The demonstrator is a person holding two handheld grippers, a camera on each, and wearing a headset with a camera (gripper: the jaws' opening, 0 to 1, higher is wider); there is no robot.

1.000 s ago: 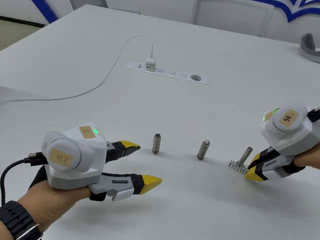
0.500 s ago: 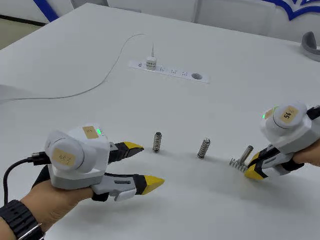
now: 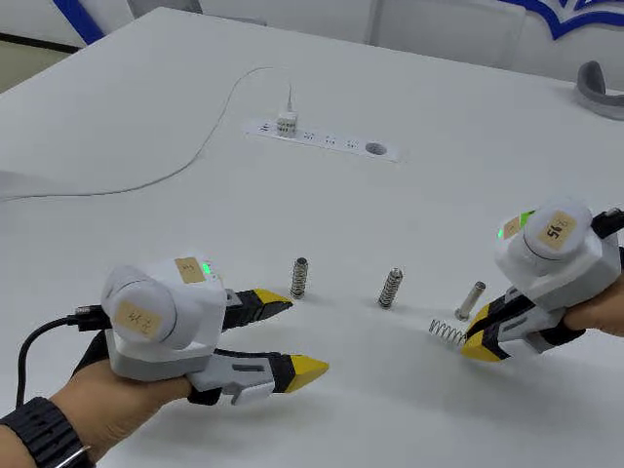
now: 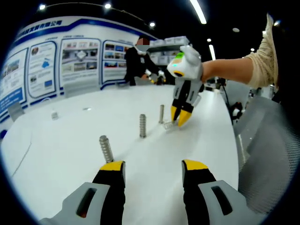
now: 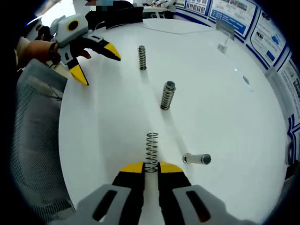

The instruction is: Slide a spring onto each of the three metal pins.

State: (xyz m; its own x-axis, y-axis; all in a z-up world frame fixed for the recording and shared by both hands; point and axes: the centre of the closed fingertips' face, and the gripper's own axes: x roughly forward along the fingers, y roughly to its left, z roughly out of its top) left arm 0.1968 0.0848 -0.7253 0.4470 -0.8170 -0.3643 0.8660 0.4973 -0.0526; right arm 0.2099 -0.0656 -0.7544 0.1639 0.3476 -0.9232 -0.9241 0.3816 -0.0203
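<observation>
Three metal pins stand in a row on the white table (image 3: 146, 117). A spring sits on the left pin (image 3: 299, 277) and another on the middle pin (image 3: 390, 288). The right pin (image 3: 471, 299) is bare and looks upright in the left gripper view (image 4: 161, 114). My right gripper (image 3: 475, 348) is shut on one end of a loose spring (image 3: 446, 331), which lies low over the table just left of the bare pin (image 5: 197, 159). This spring (image 5: 151, 150) sticks out forward from the shut tips. My left gripper (image 3: 294, 336) hovers open and empty, near the left pin (image 4: 106, 147).
A white power strip (image 3: 322, 141) with a plugged-in adapter lies across the far middle of the table, and its cable (image 3: 195, 161) curves off to the left. A grey curved object (image 3: 597, 93) rests at the far right edge.
The right gripper has pulled the loose spring back from the bare pin's base, so a gap shows between them. The left gripper has barely moved.
</observation>
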